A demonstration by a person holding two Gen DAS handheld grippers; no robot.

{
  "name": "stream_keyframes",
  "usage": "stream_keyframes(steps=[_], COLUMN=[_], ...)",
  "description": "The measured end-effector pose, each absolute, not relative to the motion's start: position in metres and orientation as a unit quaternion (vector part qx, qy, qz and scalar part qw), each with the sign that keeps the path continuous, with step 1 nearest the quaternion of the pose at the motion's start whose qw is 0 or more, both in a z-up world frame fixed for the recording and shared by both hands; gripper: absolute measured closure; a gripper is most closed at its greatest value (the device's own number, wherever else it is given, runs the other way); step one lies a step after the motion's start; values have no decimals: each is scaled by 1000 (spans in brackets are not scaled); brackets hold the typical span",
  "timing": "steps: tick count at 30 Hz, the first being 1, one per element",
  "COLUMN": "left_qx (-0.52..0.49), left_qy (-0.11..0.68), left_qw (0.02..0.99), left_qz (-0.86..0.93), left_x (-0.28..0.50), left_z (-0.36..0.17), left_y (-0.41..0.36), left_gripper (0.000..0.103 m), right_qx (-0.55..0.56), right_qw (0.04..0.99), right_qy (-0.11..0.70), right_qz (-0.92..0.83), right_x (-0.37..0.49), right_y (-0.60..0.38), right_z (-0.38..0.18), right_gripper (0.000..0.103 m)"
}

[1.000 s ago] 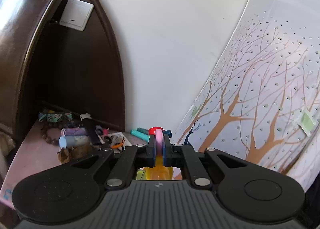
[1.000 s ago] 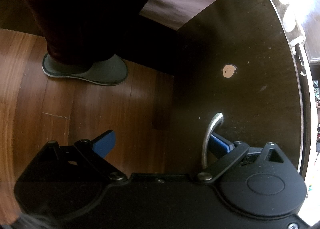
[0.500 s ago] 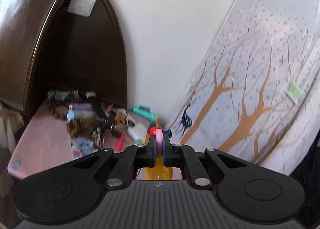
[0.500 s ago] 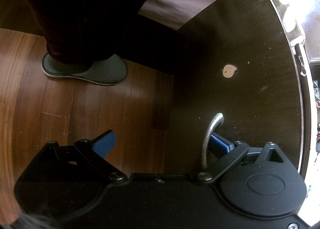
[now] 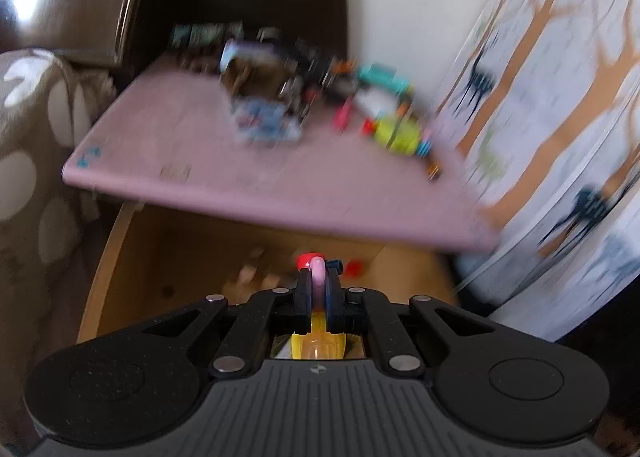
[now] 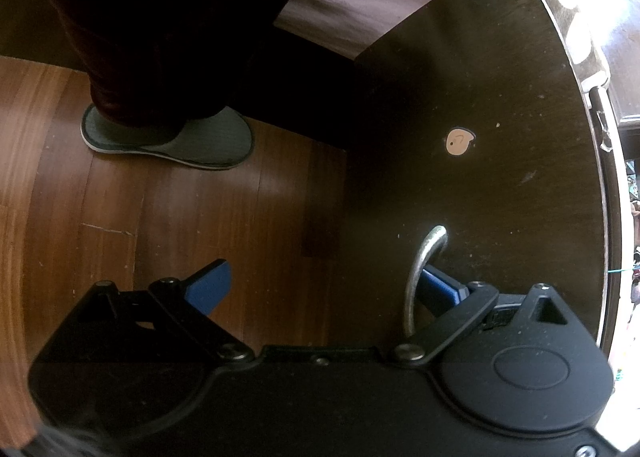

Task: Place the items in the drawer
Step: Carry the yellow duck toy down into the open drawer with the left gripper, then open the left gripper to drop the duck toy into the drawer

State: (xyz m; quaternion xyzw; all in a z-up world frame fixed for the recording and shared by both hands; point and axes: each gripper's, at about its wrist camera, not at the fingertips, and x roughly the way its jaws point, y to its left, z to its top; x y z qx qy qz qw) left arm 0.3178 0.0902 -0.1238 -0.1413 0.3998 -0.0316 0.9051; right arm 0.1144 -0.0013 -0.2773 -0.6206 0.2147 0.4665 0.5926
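Over the open drawer (image 5: 132, 257) our left gripper (image 5: 318, 277) clamps a small pink toy (image 5: 319, 269) (blurred), ready to drop it in. We hook one finger of the spread right gripper (image 6: 320, 285) behind the handle (image 6: 420, 269), holding the drawer out.

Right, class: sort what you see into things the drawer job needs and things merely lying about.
Job:
left tongs shut on the pink toy
open drawer
drawer handle, right tongs open beside it

Lying about:
grey slipper
heart sticker
tree-print curtain
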Motion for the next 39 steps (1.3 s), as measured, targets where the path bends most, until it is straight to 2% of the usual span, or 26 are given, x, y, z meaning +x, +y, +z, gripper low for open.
stream_keyframes(steps=[11,17,22,25,27,29,35,39], left_qx=[10,7,19,23,22,15,14,54], left_qy=[523,560,563,567,569,565,552,538], left_qw=[852,827,826,823,822,825,833,839], left_qz=[-30,-36,-24,-18,-15,-11,12,61], left_x=[359,381,386,386,386,384,374,363], left_z=[-202,-235,-239,-239,-240,-238,-225,-212], left_y=[69,65,64,63,62,63,66,68], left_gripper=[98,98,98,83,65,52,52,52], right_qx=[-623,-623,-624,-624,-624,-624,-624,-624], right_qw=[593,592,592,591,591,591,591,591], right_qy=[215,215,214,213,213,214,214,215], right_qz=[463,463,464,464,464,464,464,463], right_x=[114,115,115,115,115,115,116,116], right_y=[2,3,2,1,1,1,0,1], right_z=[-281,-282,-282,-282,-282,-282,-282,-281], right_gripper=[1,1,1,1,1,1,1,1])
